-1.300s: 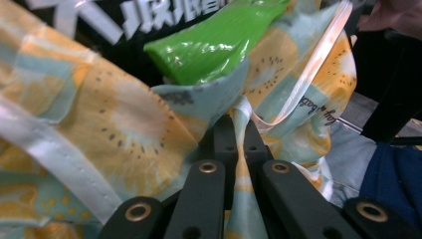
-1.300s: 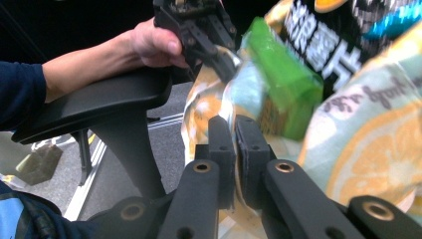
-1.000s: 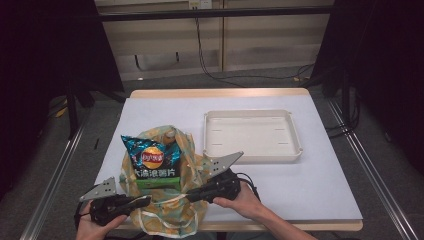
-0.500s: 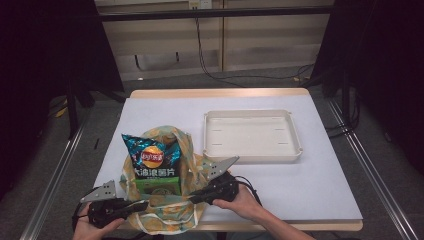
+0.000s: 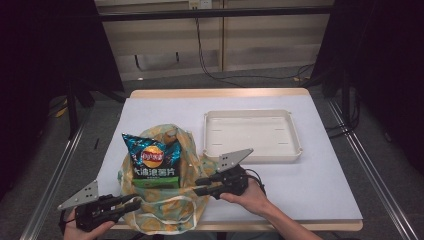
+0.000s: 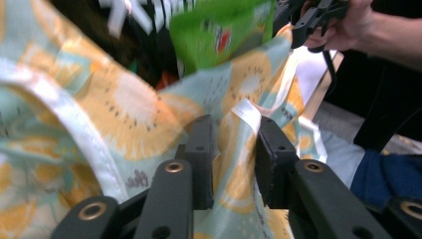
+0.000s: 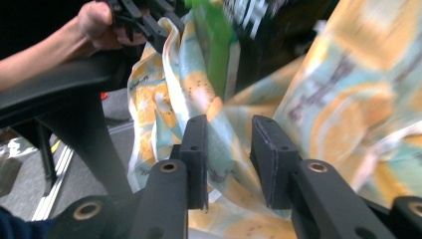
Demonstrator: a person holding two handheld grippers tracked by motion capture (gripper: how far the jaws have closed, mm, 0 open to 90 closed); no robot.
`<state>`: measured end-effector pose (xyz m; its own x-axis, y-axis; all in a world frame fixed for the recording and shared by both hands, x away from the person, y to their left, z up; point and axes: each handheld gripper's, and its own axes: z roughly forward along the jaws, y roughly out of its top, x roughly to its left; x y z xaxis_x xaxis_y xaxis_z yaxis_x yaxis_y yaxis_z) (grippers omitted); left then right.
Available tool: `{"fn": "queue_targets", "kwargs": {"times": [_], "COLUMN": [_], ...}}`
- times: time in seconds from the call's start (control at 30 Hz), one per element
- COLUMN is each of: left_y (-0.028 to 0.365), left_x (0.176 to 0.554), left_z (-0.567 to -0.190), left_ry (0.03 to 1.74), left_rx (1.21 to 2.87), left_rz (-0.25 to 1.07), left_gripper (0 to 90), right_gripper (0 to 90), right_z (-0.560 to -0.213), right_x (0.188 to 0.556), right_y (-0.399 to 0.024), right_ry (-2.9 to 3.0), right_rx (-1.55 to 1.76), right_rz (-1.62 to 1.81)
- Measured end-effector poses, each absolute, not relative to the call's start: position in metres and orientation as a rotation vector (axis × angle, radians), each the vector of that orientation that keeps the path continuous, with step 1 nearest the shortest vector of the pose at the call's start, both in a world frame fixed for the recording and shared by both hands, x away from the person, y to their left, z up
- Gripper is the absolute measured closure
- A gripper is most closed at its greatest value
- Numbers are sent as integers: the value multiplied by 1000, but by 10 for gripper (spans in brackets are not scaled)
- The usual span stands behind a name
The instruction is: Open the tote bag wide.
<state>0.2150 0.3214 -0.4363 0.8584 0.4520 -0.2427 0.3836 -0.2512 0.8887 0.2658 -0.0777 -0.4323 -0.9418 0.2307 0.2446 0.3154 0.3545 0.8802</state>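
Note:
A cloth bag (image 5: 165, 212) printed with yellow fruit slices lies at the table's near edge. A blue and green chip bag (image 5: 152, 159) stands upright in its mouth. My left gripper (image 5: 134, 204) is at the bag's near left rim and my right gripper (image 5: 199, 189) at its right rim. Both pairs of jaws have just been opening. In the left gripper view, the left gripper (image 6: 234, 123) has loose bag cloth (image 6: 124, 109) between its parted jaws, which do not press on it. The right gripper (image 7: 228, 122) likewise straddles a fold of the cloth (image 7: 348, 74) without pinching it.
An empty white tray (image 5: 250, 156) sits on the white table (image 5: 325, 185) to the right of the bag, just beyond my right hand. The table's front edge runs right under the bag. Dark floor and metal rails flank the table.
Both grippers' jaws have parted and let go of the bag's rim. The right hand has shifted slightly. The chip bag still stands in the bag's mouth.

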Motion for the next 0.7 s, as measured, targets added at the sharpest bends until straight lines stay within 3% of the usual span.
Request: {"fn": "queue_targets", "kwargs": {"times": [0.27, 0.5, 0.7], "left_y": [328, 336, 342], "left_x": [221, 242, 258], "left_z": [-419, -407, -408], "left_ry": [637, 657, 733], "left_rx": [1802, 1754, 1743], "left_rz": [110, 148, 209], "left_gripper": [636, 707, 656], "right_gripper": [624, 585, 553], "right_z": [-402, -382, -374], "right_x": [273, 293, 317], "right_y": [-93, -82, -72], "right_ry": [-2501, -2505, -2501], "right_rx": [-559, -570, -620], "right_rz": [-1815, -1912, -1949]}}
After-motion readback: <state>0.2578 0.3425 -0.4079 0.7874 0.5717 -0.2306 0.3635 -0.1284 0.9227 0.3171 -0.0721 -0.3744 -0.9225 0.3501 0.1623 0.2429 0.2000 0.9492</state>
